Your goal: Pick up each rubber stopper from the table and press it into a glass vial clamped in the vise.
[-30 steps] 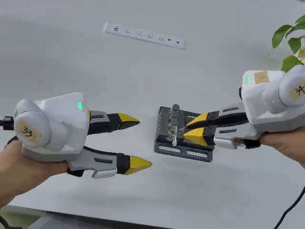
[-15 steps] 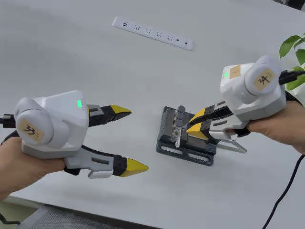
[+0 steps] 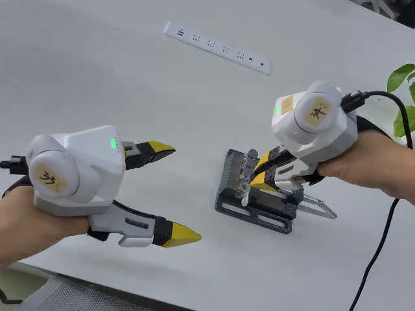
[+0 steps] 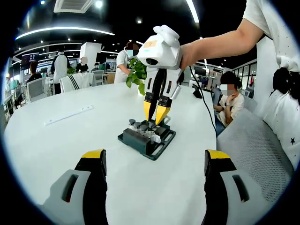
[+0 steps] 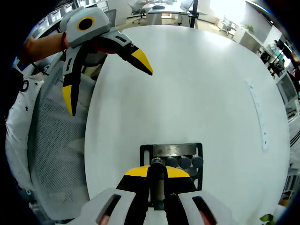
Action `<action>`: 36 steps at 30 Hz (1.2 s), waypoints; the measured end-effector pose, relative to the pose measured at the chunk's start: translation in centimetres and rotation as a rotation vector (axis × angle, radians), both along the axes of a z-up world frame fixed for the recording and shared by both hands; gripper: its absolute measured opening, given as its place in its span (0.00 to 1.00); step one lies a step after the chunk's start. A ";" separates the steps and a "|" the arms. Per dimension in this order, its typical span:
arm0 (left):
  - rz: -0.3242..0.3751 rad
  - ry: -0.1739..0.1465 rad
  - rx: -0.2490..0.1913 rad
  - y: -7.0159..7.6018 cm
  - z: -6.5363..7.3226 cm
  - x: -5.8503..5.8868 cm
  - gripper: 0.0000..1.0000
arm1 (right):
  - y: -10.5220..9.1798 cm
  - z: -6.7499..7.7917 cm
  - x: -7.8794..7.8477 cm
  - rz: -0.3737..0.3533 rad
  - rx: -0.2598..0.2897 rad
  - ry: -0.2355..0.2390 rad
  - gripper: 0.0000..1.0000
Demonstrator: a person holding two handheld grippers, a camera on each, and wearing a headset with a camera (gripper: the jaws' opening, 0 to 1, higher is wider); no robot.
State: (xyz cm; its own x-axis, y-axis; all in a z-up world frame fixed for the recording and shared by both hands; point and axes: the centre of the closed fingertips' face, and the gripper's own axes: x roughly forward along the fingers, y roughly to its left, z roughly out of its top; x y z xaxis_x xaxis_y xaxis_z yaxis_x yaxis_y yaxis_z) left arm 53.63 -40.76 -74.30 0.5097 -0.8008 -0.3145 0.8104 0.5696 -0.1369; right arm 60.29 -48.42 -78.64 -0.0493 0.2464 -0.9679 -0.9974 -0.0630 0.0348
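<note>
A black vise [image 3: 259,210] on the white table holds a row of glass vials capped with grey stoppers [image 5: 183,161]. My right gripper [image 3: 256,178] tilts down onto the near end of that row. Its jaws are shut on a grey rubber stopper [image 5: 157,176] that sits on the end vial [image 3: 243,192]. From the left gripper view the right gripper [image 4: 157,115] stands nearly upright above the vise [image 4: 145,140]. My left gripper [image 3: 183,193] hangs open well to the left of the vise, nothing between its fingers; the right gripper view shows the left gripper [image 5: 108,90] beyond the vise [image 5: 171,150].
A white power strip [image 3: 217,48] lies at the back of the table. A green plant [image 3: 403,78] is at the right edge, and a black cable [image 3: 382,240] trails off the right gripper. The table's front edge runs close under the left gripper. People sit in the room behind.
My right gripper has swung from a flat approach to a steep tilt over the vise, its jaws drawn in on the end vial's stopper. The left gripper stayed open in place.
</note>
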 end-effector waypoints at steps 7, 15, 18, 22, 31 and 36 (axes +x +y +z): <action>0.008 0.000 -0.013 0.2 -0.1 -0.1 0.90 | 0.0 -0.7 0.0 0.017 -0.046 0.010 0.06; 0.011 -0.002 -0.024 0.2 -0.2 0.0 0.89 | -0.1 -0.9 -0.1 0.041 -0.089 0.017 0.05; 0.012 -0.003 -0.029 0.2 -0.1 0.0 0.89 | -0.1 -0.9 0.1 0.049 -0.096 0.013 0.05; 0.012 -0.002 -0.034 0.2 -0.2 0.0 0.89 | -0.2 -1.1 -0.1 0.054 -0.106 0.021 0.05; 0.009 0.003 -0.031 0.3 -0.6 -0.1 0.89 | -0.2 -1.5 -0.1 0.077 -0.133 0.014 0.05; 0.006 0.004 -0.035 0.2 -0.5 -0.3 0.89 | -0.2 -1.5 -0.3 0.084 -0.155 0.013 0.05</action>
State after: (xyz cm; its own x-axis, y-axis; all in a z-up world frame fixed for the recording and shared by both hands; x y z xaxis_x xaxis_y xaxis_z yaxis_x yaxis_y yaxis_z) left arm 53.36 -40.56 -74.80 0.5131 -0.8083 -0.2888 0.8066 0.5691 -0.1599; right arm 60.03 -48.58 -80.16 -0.0762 0.0889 -0.9931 -0.9882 -0.1393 0.0633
